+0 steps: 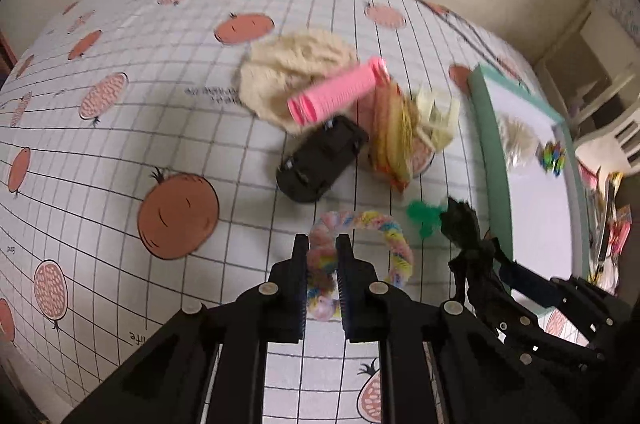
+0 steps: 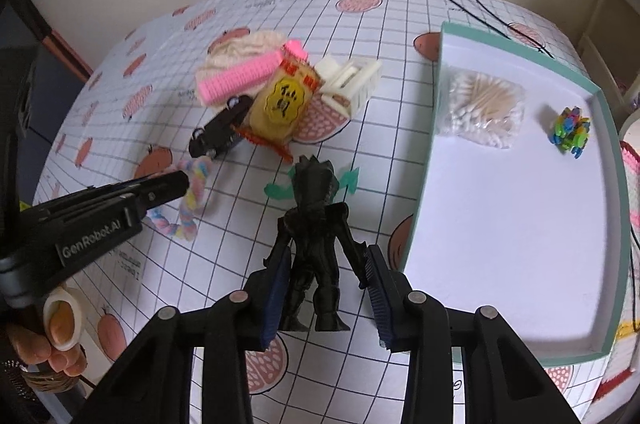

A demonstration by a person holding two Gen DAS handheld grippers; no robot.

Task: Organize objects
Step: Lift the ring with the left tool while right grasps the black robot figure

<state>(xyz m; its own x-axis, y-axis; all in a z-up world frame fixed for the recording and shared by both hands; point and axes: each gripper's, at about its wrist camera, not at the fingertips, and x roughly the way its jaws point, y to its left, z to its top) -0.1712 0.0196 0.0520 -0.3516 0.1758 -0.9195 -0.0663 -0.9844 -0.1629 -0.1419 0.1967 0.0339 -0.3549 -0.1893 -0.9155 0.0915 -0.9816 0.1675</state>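
Plainly, "GenRobot.AI" is showing on the left tongs (image 2: 176,183), which are pinching a pastel rope ring (image 1: 384,224) lying on the counter (image 1: 120,143). The right tongs (image 2: 326,288) are standing spread around a black figurine (image 2: 316,244), pads not clearly touching it. A yellow snack packet (image 2: 282,103) is leaning among a pink roller (image 2: 240,75) and black toy car (image 2: 218,131); its characters are unreadable. Cotton swabs (image 2: 480,107) are sitting in the teal-rimmed tray (image 2: 426,183).
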